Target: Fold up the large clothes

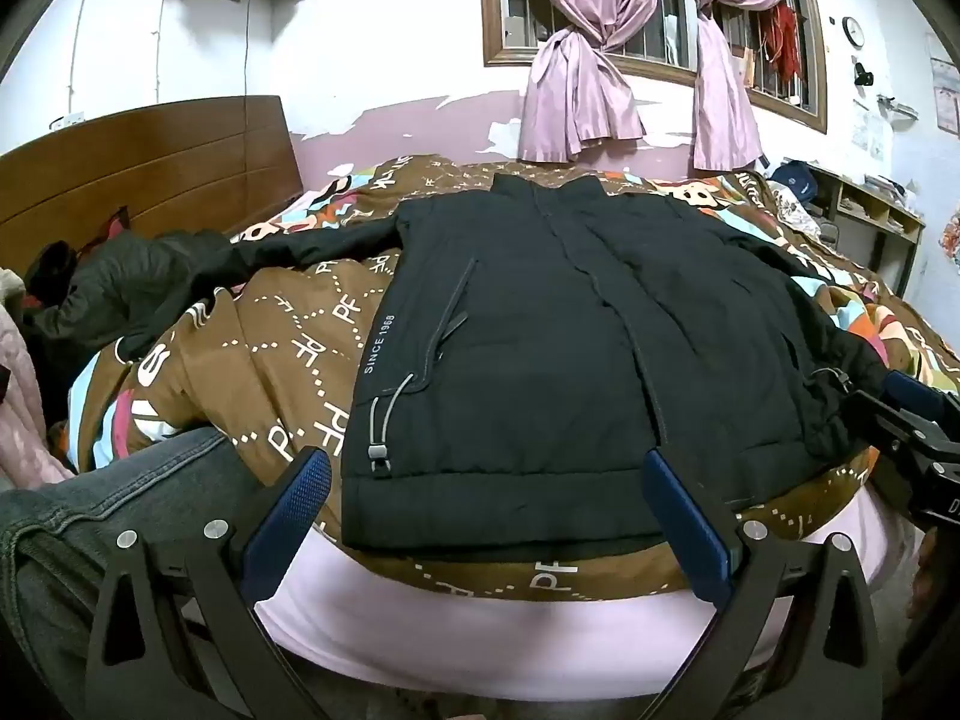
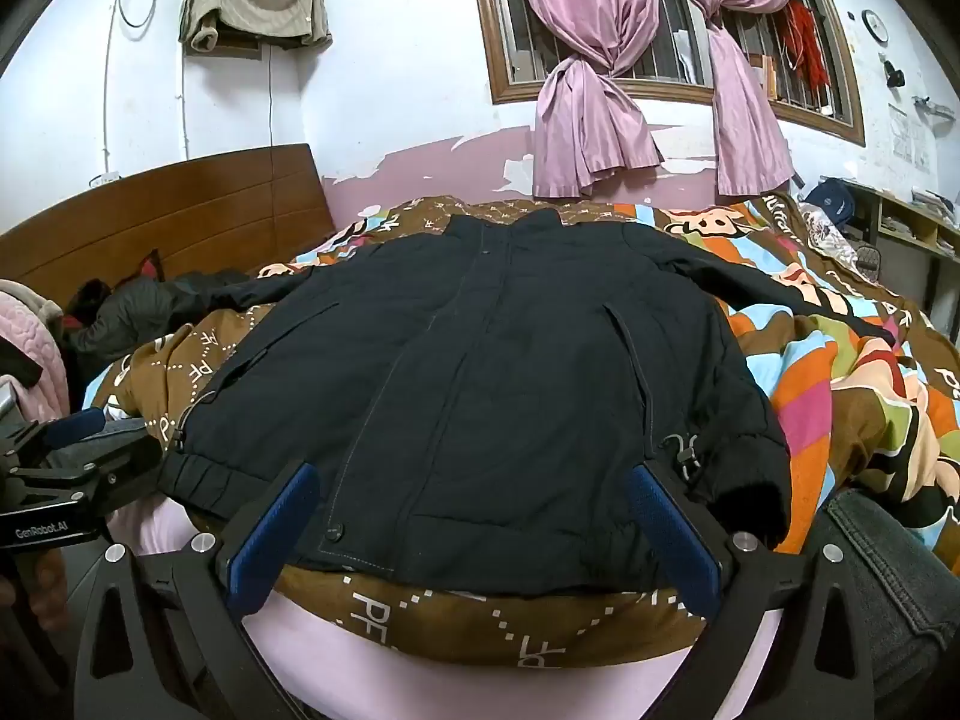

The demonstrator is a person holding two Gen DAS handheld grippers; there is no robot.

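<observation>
Far left, by the wooden headboard (image 1: 150, 162), a 2nd dark garment (image 1: 132, 288) lies crumpled, w/ the jacket's left sleeve (image 1: 318, 246) stretched out toward it across the quilt. Your denim-clad leg (image 1: 114, 498) shows at the lower left of the left wrist view. Your left gripper (image 1: 486, 516) hangs just short of the hem, jaws spread wide, nothing btwn the blue pads (image 1: 288, 510); it's apart from the fabric. Center: the black jacket (image 1: 540, 330) lies flat, front up, zipped, collar toward the window wall, hem at the near bed edge, on the brown patterned quilt (image 1: 288, 372). A drawcord w/ toggle (image 1: 381, 420) sits at the hem's left corner. Your right gripper (image 2: 474, 534) is also wide open and empty, poised over the hem's near edge, not touching as far as the view tells. Right of it, the other sleeve's cuff (image 2: 750, 492) is bunched at the hem corner. Pink curtains (image 2: 594, 96) hang knotted at the window behind.
</observation>
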